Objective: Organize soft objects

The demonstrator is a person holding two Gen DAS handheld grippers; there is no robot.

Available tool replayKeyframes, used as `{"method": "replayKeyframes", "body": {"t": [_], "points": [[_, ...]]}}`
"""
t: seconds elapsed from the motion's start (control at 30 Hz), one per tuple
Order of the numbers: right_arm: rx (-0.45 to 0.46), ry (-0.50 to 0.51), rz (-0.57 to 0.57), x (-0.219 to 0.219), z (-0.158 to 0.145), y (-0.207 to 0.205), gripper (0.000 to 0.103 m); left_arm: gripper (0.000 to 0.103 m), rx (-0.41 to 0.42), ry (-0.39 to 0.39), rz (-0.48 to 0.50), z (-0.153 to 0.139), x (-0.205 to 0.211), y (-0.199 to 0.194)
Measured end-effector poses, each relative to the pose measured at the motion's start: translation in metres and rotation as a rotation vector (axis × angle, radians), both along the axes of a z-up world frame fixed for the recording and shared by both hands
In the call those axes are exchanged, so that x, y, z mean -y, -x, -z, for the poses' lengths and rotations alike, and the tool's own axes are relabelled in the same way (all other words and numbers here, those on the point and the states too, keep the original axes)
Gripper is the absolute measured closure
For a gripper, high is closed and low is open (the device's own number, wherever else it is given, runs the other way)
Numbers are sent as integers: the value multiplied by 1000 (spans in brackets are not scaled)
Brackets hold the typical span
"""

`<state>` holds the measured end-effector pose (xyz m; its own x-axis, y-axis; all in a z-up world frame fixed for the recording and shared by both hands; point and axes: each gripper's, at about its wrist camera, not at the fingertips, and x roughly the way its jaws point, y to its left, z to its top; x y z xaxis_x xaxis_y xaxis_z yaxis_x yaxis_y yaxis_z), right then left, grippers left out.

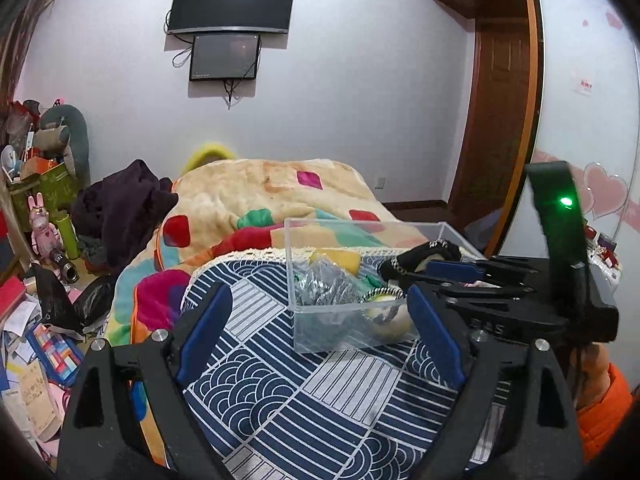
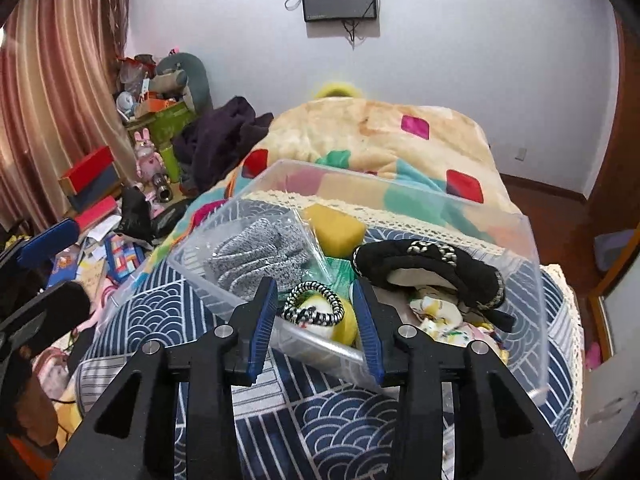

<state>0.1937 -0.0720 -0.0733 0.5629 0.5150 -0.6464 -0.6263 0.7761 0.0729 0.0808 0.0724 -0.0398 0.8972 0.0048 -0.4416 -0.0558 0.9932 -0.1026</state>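
Closest to me in the left wrist view, my left gripper (image 1: 320,320) stands with its jaws spread wide and nothing between them, hovering above the blue-and-white patterned cloth (image 1: 280,392) just short of the clear plastic box (image 1: 340,332). In the right wrist view, my right gripper (image 2: 314,316) sits at the box's (image 2: 532,280) near wall, its jaws at a moderate gap with nothing clamped; the black-and-white braided hair tie (image 2: 312,304) lies in the box right between the blue fingertips (image 2: 266,312), resting on a yellow-and-white soft item (image 2: 340,322). Beyond that, inside the same box, I see a bagged grey knitted piece (image 2: 256,256) to the left, a yellow sponge (image 2: 334,230) behind it, and a black fabric piece with chain trim (image 2: 432,264) lying across printed cloth on the right. The box sits on the patterned cloth (image 2: 340,420), whose lace edge (image 2: 360,208) meets a colourful blanket (image 2: 380,132) farther back. On the far wall hang a dark television (image 1: 234,2) and a smaller screen (image 1: 225,57) below it.
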Motion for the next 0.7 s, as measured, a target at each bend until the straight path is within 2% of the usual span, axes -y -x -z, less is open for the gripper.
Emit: {"method": "replayKeyframes", "body": {"t": [0.17, 0.37, 0.47, 0.63, 0.7], "points": [[65, -38, 6, 14, -22, 18, 67, 13, 49, 13, 1, -16, 3, 9], [180, -136, 54, 48, -61, 47, 65, 13, 122, 24, 10, -40, 7, 24], [227, -173, 79, 60, -74, 58, 52, 13, 154, 18, 21, -52, 13, 31], [291, -226, 105, 73, -92, 73, 37, 3, 206, -12, 31, -68, 23, 45], [311, -234, 114, 75, -96, 78, 26, 1, 225, -25, 37, -74, 27, 50]]}}
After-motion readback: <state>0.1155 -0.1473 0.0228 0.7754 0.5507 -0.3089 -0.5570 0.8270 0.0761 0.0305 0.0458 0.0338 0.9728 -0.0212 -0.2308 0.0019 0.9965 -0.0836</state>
